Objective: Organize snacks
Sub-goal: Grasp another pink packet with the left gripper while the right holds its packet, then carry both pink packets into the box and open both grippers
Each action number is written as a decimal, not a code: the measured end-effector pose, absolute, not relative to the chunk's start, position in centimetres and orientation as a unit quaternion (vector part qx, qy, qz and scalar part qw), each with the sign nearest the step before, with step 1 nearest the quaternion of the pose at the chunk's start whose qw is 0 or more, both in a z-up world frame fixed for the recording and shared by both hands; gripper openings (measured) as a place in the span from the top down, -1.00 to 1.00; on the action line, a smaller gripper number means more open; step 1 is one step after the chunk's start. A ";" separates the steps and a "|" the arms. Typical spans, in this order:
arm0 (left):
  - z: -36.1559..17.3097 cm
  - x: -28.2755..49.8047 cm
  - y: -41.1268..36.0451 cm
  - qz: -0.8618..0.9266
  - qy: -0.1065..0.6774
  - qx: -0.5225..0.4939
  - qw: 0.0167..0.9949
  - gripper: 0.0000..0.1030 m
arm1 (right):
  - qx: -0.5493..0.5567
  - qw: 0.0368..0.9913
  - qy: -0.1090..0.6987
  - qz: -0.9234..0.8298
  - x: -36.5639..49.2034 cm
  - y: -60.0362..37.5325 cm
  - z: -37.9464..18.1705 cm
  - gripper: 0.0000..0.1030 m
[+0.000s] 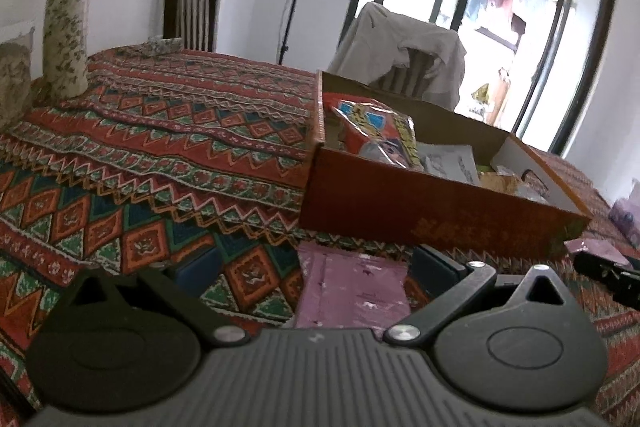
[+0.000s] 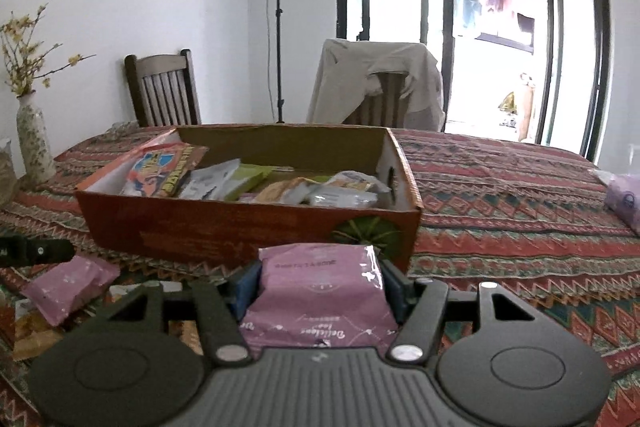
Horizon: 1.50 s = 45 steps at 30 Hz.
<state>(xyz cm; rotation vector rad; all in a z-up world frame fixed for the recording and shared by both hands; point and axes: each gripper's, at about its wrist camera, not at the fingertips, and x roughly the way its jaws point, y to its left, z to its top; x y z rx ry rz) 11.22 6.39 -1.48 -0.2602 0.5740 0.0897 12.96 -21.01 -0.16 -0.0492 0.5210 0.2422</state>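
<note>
On the left of my right view a vase (image 2: pixel 34 139) stands on the counter (image 2: pixel 520 187), and a spare pink pack (image 2: pixel 68 287) lies near the front edge. My left gripper (image 1: pixel 316 263) hangs released over that pack (image 1: pixel 352 291), jaws wide, nothing pinched. Further right sits the box (image 2: pixel 248 227), already half full of snacks. Just in front of its near wall, my right gripper (image 2: pixel 318 287) is clenched on a pink pouch (image 2: pixel 320 291), pads pressing both sides. The pouch's long axis runs away from me toward the box, print upside down, far end puffed up.

My worry is that the far end sits about level with the box wall, so pushing forward without lifting could ram the wall and shove the box. The slick film may also slip from the pads.
</note>
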 end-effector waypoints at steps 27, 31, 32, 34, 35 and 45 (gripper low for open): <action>-2.6 13.2 2.2 0.061 0.356 -0.024 0.932 -0.22 | 0.011 0.960 0.255 0.112 12.2 -23.3 -0.9 -0.19; -2.0 12.5 2.3 0.064 0.342 -0.030 0.937 -0.22 | 0.015 0.961 0.251 0.111 12.2 -23.5 -0.8 -0.19; -1.7 12.3 2.3 0.065 0.338 -0.031 0.939 -0.22 | 0.015 0.962 0.250 0.111 12.2 -23.5 -0.8 -0.19; -1.1 12.0 2.2 0.067 0.329 -0.029 0.941 -0.22 | 0.016 0.962 0.248 0.111 12.1 -23.5 -0.7 -0.19; -0.8 11.8 2.2 0.066 0.325 -0.027 0.943 -0.22 | 0.015 0.963 0.247 0.111 12.1 -23.5 -0.7 -0.19; 4.0 11.5 2.0 0.050 0.264 -0.036 0.963 -0.22 | 0.005 0.971 0.212 0.114 12.7 -22.9 1.5 -0.19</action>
